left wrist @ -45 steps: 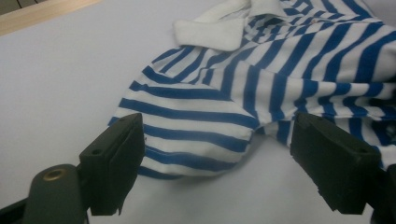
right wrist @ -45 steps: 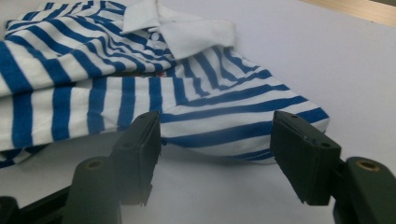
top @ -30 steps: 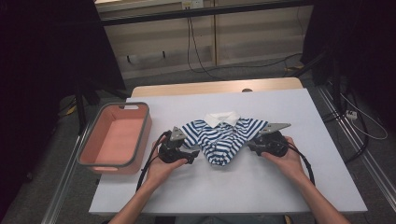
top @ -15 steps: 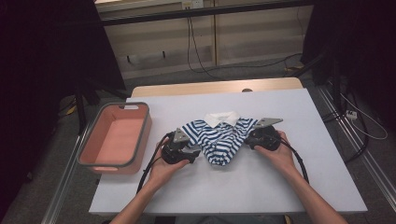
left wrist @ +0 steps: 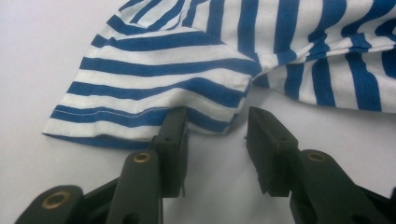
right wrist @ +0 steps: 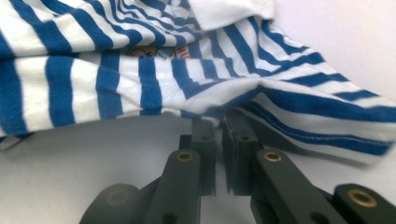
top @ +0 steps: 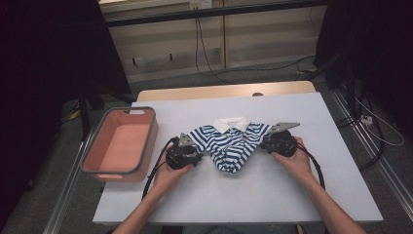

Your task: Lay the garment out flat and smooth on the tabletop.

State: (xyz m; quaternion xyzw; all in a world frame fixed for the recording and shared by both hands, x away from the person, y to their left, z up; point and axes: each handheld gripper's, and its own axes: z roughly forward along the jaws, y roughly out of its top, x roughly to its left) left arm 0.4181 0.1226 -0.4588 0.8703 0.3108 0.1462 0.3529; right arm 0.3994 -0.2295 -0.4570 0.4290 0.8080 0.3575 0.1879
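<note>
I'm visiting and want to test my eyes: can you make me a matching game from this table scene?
Things:
1. striped shirt
2. bin
3. left hand-held gripper
4. right hand-held gripper

States:
A. salmon pink with a grey rim
B. jaws apart at a sleeve edge
C. blue and white with a white collar
D. jaws pinched on a fold of cloth

Pairs: 1-C, 2-A, 3-B, 4-D

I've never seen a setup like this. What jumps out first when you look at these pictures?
A small blue-and-white striped polo shirt lies mid-table with a hand-held gripper at each sleeve. The right gripper has pinched the sleeve edge, while the left gripper has just been closing, its fingers still apart at the other sleeve's hem. A salmon-pink bin sits at the table's left edge.
</note>
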